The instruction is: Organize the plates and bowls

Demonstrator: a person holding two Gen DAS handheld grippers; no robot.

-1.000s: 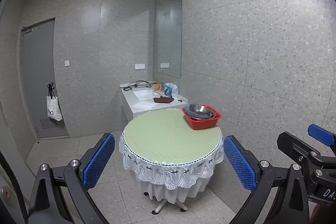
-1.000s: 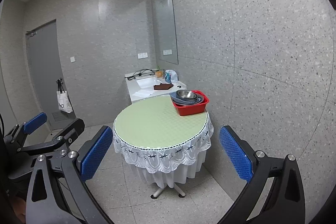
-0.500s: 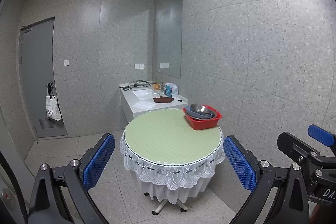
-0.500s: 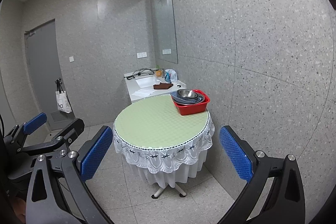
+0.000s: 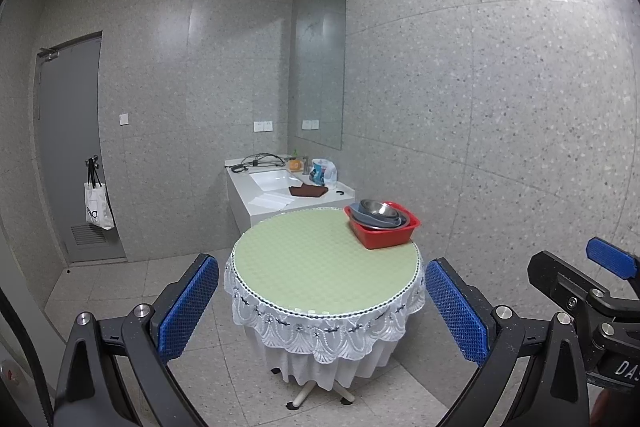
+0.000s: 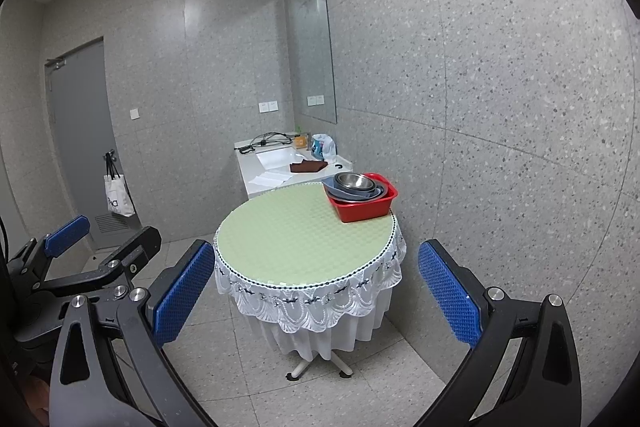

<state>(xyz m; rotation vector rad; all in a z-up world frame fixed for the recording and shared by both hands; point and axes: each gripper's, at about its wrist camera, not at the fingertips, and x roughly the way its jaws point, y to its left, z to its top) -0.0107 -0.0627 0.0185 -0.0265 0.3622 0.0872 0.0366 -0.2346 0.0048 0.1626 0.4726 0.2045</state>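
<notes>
Round lace-skirted table [image 5: 320,263] has drifted slightly nearer — both tools [image 5: 322,311] [image 6: 312,291] gape wide, empty, blue-dimpled.

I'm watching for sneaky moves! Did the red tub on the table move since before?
No. The red tub sits at the same spot on the round table, by its far right edge.

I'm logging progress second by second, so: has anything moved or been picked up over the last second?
Almost nothing. Both views creep very slightly toward the round table. The left claw and right claw remain open and empty. The bowls still sit stacked in the red basin at the table's far right edge.
</notes>
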